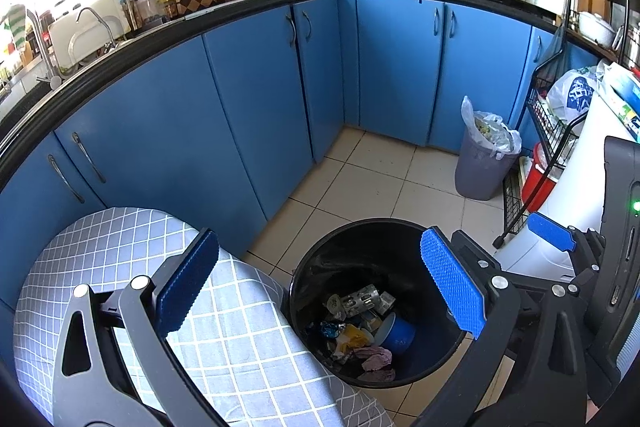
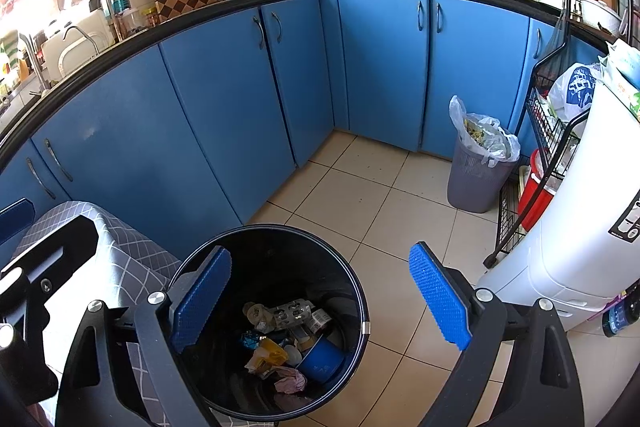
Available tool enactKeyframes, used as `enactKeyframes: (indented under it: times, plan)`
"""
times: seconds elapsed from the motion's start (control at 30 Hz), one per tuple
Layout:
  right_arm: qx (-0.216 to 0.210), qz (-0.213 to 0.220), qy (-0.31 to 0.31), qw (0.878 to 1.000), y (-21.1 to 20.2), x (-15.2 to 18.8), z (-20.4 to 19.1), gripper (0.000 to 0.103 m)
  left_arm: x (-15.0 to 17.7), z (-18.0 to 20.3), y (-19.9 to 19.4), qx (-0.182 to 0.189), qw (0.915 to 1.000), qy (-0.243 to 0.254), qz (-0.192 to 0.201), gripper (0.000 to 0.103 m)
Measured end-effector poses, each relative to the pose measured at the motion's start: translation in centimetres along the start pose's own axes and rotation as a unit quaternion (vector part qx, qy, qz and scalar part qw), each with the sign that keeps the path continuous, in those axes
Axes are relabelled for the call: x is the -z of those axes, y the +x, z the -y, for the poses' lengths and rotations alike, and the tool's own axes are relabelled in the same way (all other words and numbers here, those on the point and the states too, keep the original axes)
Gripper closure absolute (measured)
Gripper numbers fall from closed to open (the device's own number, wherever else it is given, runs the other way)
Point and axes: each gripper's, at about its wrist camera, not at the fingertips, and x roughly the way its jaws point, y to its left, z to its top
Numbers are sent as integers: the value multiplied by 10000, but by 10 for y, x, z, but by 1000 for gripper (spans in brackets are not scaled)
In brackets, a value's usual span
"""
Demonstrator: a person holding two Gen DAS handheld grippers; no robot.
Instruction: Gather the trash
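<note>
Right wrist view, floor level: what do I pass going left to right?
Checked cloth surface → black bin holding trash → grey lined basket → red container → white appliance.

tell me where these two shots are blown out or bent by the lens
Left wrist view: the window corner by the sink is washed out white, and the counter edge bows into a curve. Right wrist view: same glare at upper left, cabinets lean outward, and the black bin interior is dark though the trash stays sharp.

No text reads clearly: the white plastic bag (image 2: 576,89) carries blurred blue print, the white appliance (image 2: 568,227) an illegible black label.
</note>
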Motion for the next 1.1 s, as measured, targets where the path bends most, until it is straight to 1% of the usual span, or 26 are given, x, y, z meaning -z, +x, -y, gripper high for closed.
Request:
enactKeyframes:
  times: [0.2,0.33,0.47,0.57,0.73,1.1]
  plan:
    - [-16,8,4,10000,-1,-1,0,15,0,-1,-1,-19,10000,9,22,3]
    - [-35,8,1,10000,-4,-1,-2,15,0,-1,1,101,9999,10,-40,3]
    - [-19,0,-40,10000,-5,0,-3,15,1,3,0,66,9999,101,-22,3]
    - [-33,-32,-48,10000,-6,-1,-5,15,1,5,-1,-49,9998,176,-22,3]
    - [-6,-16,-31,10000,-8,-3,-6,15,-1,-1,-3,-59,10000,17,-3,3]
    - [-14,-22,-24,10000,-9,-3,-6,15,-2,-9,-5,-49,9999,-105,-65,3]
